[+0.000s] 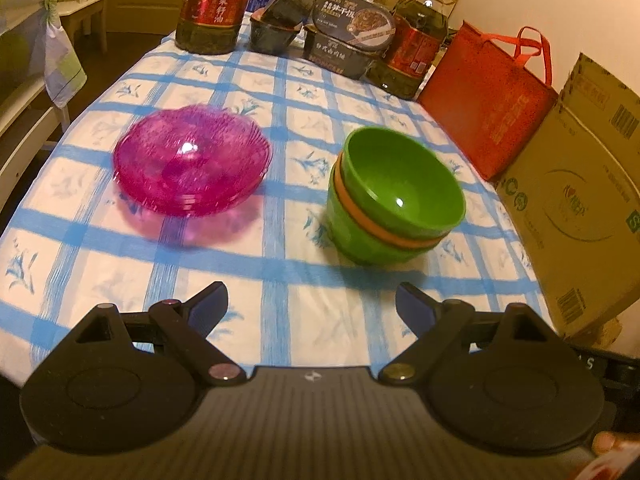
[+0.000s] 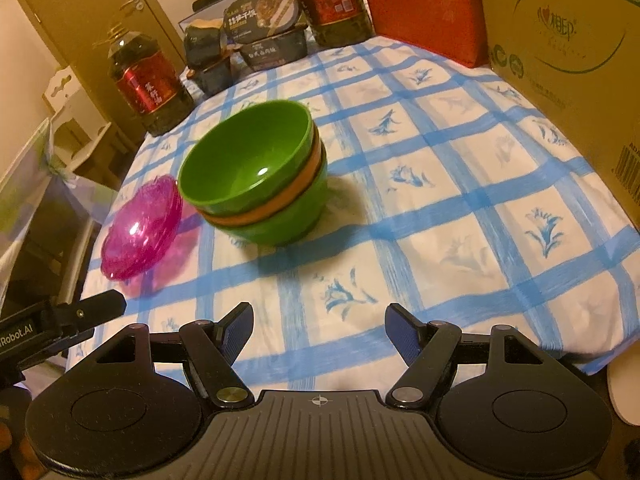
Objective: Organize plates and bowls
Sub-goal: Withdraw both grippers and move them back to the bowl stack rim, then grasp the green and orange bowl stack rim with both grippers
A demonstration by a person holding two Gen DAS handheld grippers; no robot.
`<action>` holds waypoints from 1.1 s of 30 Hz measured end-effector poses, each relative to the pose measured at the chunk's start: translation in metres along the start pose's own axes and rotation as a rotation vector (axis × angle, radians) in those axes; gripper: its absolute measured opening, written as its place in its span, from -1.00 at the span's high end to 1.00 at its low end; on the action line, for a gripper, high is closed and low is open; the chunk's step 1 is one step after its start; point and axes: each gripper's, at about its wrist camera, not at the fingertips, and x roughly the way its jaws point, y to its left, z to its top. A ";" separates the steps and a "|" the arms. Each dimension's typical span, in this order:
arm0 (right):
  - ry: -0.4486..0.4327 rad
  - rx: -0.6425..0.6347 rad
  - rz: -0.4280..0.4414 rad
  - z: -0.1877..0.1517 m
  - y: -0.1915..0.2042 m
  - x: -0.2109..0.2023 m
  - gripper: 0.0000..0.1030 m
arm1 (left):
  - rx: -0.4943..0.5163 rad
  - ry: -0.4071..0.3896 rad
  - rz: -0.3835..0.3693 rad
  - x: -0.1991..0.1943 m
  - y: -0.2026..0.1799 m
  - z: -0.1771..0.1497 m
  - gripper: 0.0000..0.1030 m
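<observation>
Left wrist view
- Left gripper: jaws spread wide, nothing between them, held above the near part of the desk.
- Pink plates: a nested stack, ahead and to the left of the jaws, well apart from them.
- Green bowls: a nested stack with an orange bowl showing as a band between the green ones; ahead and to the right of the jaws, somewhat nearer than the plates.
- Gap: the two stacks stand apart; the jaws' axis runs between them.

Right wrist view
- Right gripper: jaws spread, empty, over the near edge of the desk.
- Green bowls: ahead and left of the jaws, tilted towards the camera by the lens; the top rim faces up and open.
- Pink plates: farther left, near the desk's left edge, just beside the bowls in this view; touching or not, I cannot tell.
- Left gripper: its tip shows at the left edge, close to the plates.

Judgement
- Nearer hand: the left for the plates, the right for the bowls.
- Task: both stacks look sorted already; little seems left.
</observation>
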 end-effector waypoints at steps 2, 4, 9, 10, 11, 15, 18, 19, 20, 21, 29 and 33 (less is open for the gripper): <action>-0.001 -0.003 -0.003 0.006 0.000 0.002 -0.41 | -0.006 -0.008 -0.006 0.002 -0.002 0.006 -0.74; -0.002 -0.004 -0.006 0.010 0.000 0.003 -0.41 | -0.016 -0.013 -0.013 0.006 -0.004 0.012 -0.74; -0.006 -0.001 -0.007 0.021 -0.001 0.007 -0.41 | -0.030 -0.018 -0.024 0.015 -0.006 0.024 -0.74; -0.006 0.000 -0.008 0.023 -0.002 0.009 -0.41 | -0.032 -0.019 -0.026 0.017 -0.006 0.026 -0.74; -0.006 0.002 -0.008 0.025 -0.002 0.011 -0.41 | -0.034 -0.020 -0.030 0.019 -0.006 0.028 -0.74; -0.003 0.008 0.002 0.035 -0.003 0.017 -0.41 | -0.039 -0.017 -0.037 0.027 -0.005 0.034 -0.74; -0.017 0.011 0.011 0.045 -0.001 0.021 -0.41 | -0.045 -0.012 -0.038 0.034 -0.005 0.040 -0.74; -0.021 0.015 0.015 0.049 -0.001 0.022 -0.41 | -0.048 -0.011 -0.036 0.037 -0.005 0.042 -0.73; -0.023 0.019 0.020 0.053 0.000 0.024 -0.41 | -0.055 -0.006 -0.033 0.041 -0.005 0.044 -0.73; -0.024 0.023 0.026 0.058 0.000 0.026 -0.41 | -0.063 -0.003 -0.036 0.044 -0.005 0.047 -0.73; -0.025 0.027 0.042 0.093 0.001 0.053 -0.41 | -0.118 0.018 -0.060 0.076 -0.008 0.070 -0.73; 0.004 0.038 0.039 0.105 -0.001 0.073 -0.41 | -0.129 0.045 -0.074 0.097 -0.009 0.079 -0.70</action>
